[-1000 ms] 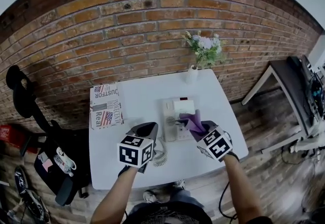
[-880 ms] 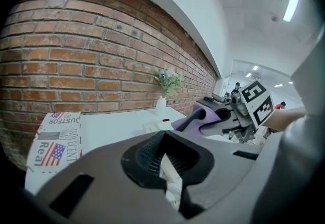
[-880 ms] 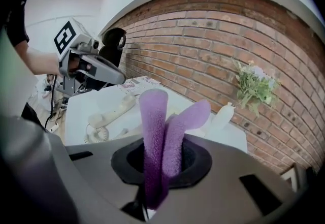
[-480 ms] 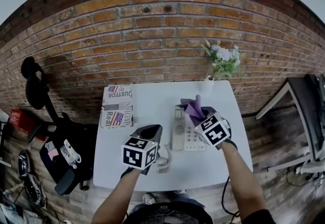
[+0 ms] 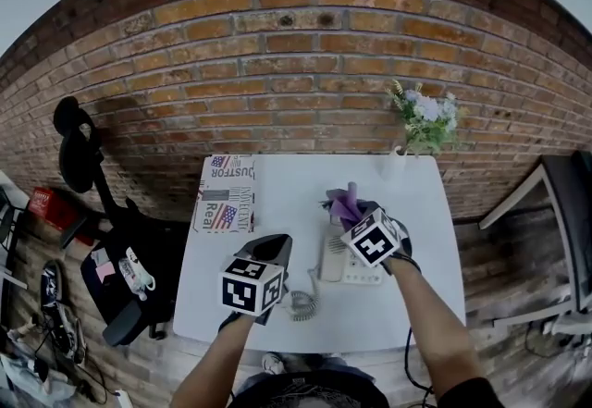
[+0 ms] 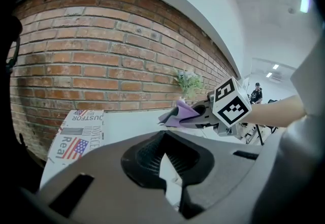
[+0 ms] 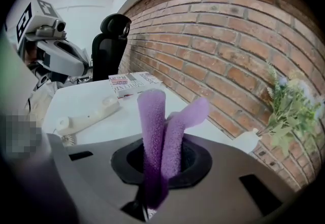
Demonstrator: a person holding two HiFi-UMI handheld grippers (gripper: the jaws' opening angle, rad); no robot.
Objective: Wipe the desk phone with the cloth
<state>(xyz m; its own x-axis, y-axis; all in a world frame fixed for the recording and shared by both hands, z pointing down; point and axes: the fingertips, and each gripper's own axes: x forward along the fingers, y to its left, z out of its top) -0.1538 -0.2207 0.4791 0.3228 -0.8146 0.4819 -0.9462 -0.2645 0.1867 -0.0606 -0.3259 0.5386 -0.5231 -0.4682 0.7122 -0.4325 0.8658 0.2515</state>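
Fingers point(image 6: 195, 117) of right gripper point(image 5: 351, 215) pinch cloth point(image 7: 152, 131), now shifted to upper end of desk phone point(image 5: 361, 272): wiping proceeds; left gripper point(image 5: 273, 247) closed, empty.

Holds the left gripper point(image 5: 274, 247) low and close in, jaws pressed together on nothing. Reaches the right gripper point(image 5: 356, 216) farther forward, jaws clamped on the purple cloth point(image 5: 345, 204), which sticks out past them. Stretches both bare forearms ahead.
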